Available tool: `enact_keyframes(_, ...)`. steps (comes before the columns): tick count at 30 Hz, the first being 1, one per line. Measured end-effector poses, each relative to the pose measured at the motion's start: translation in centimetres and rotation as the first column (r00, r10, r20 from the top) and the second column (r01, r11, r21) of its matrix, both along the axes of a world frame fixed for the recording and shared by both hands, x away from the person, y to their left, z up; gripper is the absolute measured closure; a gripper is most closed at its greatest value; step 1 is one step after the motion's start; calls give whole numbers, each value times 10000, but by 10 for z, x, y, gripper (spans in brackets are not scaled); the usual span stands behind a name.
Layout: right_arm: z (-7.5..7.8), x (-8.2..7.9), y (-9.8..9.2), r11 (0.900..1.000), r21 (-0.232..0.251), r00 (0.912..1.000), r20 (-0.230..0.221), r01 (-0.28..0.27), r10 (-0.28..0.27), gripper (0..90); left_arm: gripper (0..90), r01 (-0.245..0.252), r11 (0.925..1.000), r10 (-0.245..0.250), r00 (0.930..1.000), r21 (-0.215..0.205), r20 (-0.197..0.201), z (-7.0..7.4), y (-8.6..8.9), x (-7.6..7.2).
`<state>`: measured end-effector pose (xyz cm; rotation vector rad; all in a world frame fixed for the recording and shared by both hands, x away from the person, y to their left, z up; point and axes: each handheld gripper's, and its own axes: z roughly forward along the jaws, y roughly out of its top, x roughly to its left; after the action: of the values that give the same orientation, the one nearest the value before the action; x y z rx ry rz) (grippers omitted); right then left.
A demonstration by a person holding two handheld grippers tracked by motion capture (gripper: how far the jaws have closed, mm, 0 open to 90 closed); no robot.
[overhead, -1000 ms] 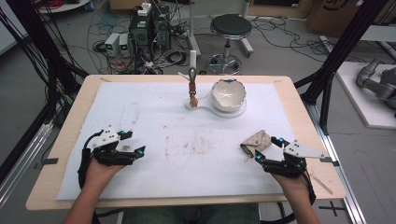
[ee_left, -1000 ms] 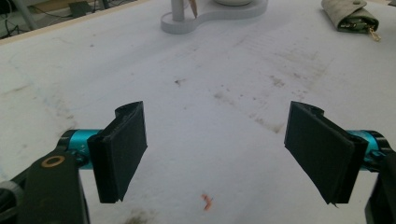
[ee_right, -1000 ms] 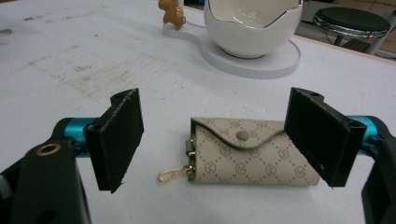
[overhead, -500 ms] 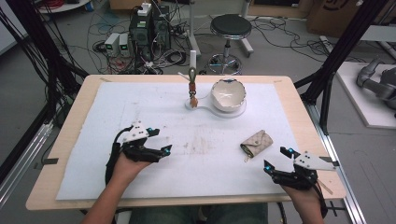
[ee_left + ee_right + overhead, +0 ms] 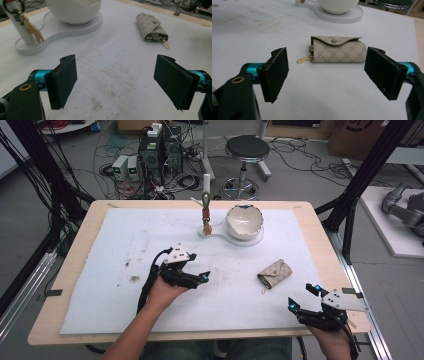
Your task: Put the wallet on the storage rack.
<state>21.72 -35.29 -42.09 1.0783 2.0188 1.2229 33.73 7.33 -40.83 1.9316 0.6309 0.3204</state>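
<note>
We see the key pouch [image 5: 274, 274] lying free on the tabletop [image 5: 100, 245]. Left tongs [image 5: 200, 279] have just been opening, empty, aimed toward it; right tongs [image 5: 301, 298] stand open nearby.

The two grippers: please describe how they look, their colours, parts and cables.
Each gripper, left and right, has a black body with two flat black rectangular pads on turquoise metal mounts. A grey three-cornered plate sits on top of each, and a black cable trails back from the left one. A brass-coloured ring marks the black housing. The forearms are bare, without sleeves.
</note>
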Motion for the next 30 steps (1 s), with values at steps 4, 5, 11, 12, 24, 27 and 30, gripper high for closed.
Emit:
enact_keyframes(4, -1, -2, -5, 10000, 10, 9999, -47, 97, -97, 200, 166, 389, 9985, -391, 9992, 383, 29, 1, -30, 6)
enact_keyframes(5, -2, -3, -7, 9999, 66, 9999, -46, 146, -146, 200, 165, 576, 9968, -579, 9983, 555, 43, 1, -44, 9)
enact_keyframes(11, -1, -7, -11, 9997, 131, 9998, -21, 221, -221, 200, 166, 981, 9926, -989, 9951, 722, 79, 1, -77, 14)
enact_keyframes(12, -1, -7, -11, 9997, 131, 9998, -21, 221, -221, 200, 166, 999, 9926, -1006, 9949, 685, 72, 1, -82, 14)
enact_keyframes(24, -1, -16, -18, 9989, 78, 9989, -45, 464, -463, 200, 138, 1639, 9796, -1612, 9864, 1159, -324, -9, -134, 17)
enact_keyframes(27, -1, -18, -21, 9985, 94, 9985, -78, 542, -541, 200, 138, 1766, 9761, -1734, 9842, 1267, -358, -11, -145, 18)
enact_keyframes(30, -1, -19, -23, 9980, 117, 9981, -72, 620, -619, 200, 138, 1852, 9743, -1804, 9824, 1286, -482, -13, -160, 19)
